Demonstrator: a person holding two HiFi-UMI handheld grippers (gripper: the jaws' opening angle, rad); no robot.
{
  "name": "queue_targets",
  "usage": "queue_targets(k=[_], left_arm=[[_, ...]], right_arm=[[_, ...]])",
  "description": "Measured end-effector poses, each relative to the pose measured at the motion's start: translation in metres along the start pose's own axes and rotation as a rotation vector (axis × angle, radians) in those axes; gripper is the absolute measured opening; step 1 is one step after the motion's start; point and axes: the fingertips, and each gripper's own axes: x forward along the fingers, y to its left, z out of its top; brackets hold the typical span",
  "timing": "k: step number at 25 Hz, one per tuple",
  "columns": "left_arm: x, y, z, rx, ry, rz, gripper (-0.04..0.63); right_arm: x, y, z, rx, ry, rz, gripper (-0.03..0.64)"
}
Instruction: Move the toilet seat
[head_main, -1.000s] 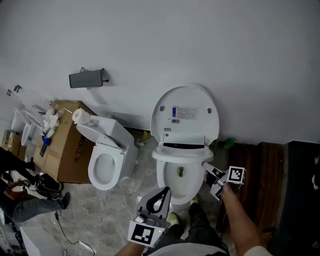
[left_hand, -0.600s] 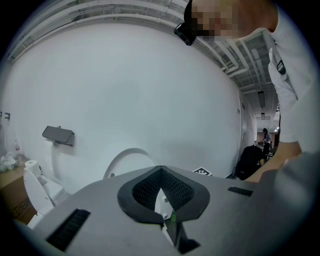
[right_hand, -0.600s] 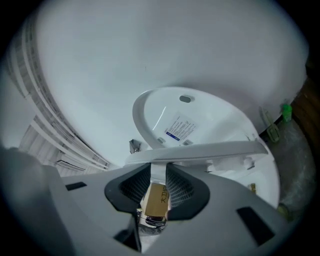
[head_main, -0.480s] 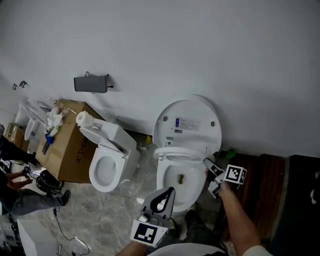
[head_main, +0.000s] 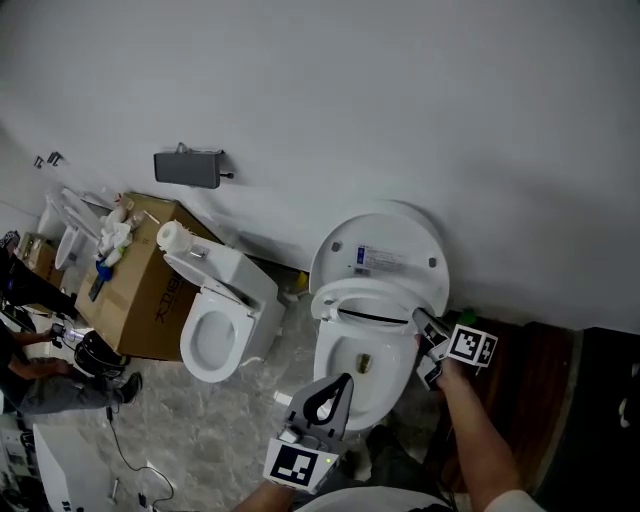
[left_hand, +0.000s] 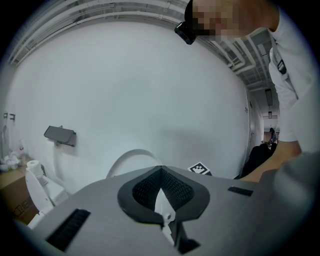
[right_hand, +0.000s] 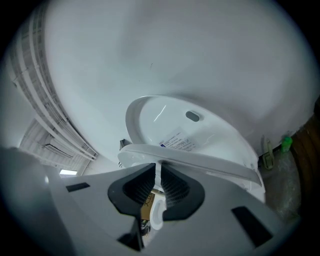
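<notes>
A white toilet stands against the wall with its lid (head_main: 385, 250) upright. Its seat ring (head_main: 362, 300) is tilted up off the bowl (head_main: 355, 385). My right gripper (head_main: 420, 322) holds the seat's right edge; its jaws have just been closing, with the rim pinched between them. In the right gripper view the seat (right_hand: 200, 162) runs across the right gripper (right_hand: 159, 167), below the lid (right_hand: 190, 130). The left gripper (head_main: 343, 381) hovers in front of the bowl, shut and holding nothing. In the left gripper view the left gripper (left_hand: 160, 170) points at the lid (left_hand: 132, 154).
A second, smaller toilet (head_main: 215, 320) stands to the left, beside a cardboard box (head_main: 140, 290) with a paper roll (head_main: 172, 237). A grey box (head_main: 188, 167) hangs on the wall. Dark wooden panels (head_main: 530, 370) lie at the right. A person (head_main: 40, 375) crouches at far left.
The seat has risen from lying flat on the bowl to tilted up toward the lid. The right gripper went up and back with it. The left gripper stayed near the bowl's front.
</notes>
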Motion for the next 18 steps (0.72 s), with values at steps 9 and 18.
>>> queue_targets(k=[9, 18], left_arm=[[0.015, 0.01, 0.004, -0.01, 0.007, 0.043, 0.003], [0.024, 0.018, 0.0, -0.026, 0.012, 0.067, 0.003]], right_arm=[[0.021, -0.008, 0.036, -0.016, -0.036, -0.028, 0.043], [0.043, -0.018, 0.06, -0.069, -0.063, -0.074, 0.043]])
